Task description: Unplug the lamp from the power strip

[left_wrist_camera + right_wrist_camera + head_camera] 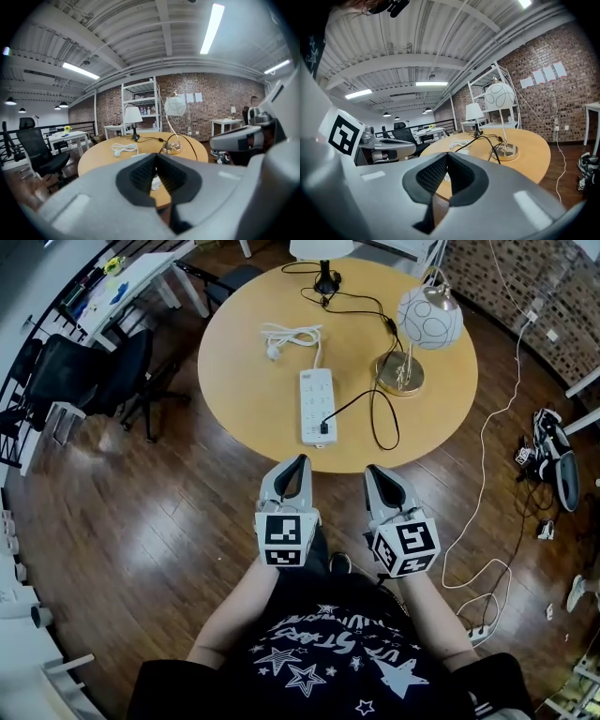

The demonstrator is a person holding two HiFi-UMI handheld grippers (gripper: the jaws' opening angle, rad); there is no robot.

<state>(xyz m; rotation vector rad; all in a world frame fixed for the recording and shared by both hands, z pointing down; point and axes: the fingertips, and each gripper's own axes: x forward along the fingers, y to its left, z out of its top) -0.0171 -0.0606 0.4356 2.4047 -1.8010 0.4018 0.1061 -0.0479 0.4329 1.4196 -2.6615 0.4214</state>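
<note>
A white power strip (317, 405) lies on the round wooden table (244, 381), with a black plug (323, 427) in its near end. The plug's black cord loops right to a globe lamp (429, 317) on a brass base (400, 373); the globe lamp (176, 105) (499, 96) also shows in both gripper views. My left gripper (302, 461) (156, 155) and right gripper (372, 471) (446, 154) hover side by side just short of the table's near edge. Both are shut, their jaws meeting at the tips with nothing held.
A white coiled cable (289, 336) lies beyond the strip. A second lamp with a white shade (322, 249) stands at the table's far edge. A black office chair (103, 371) is at left. A white cable and floor power strip (478, 632) lie at right, near shoes (553, 451).
</note>
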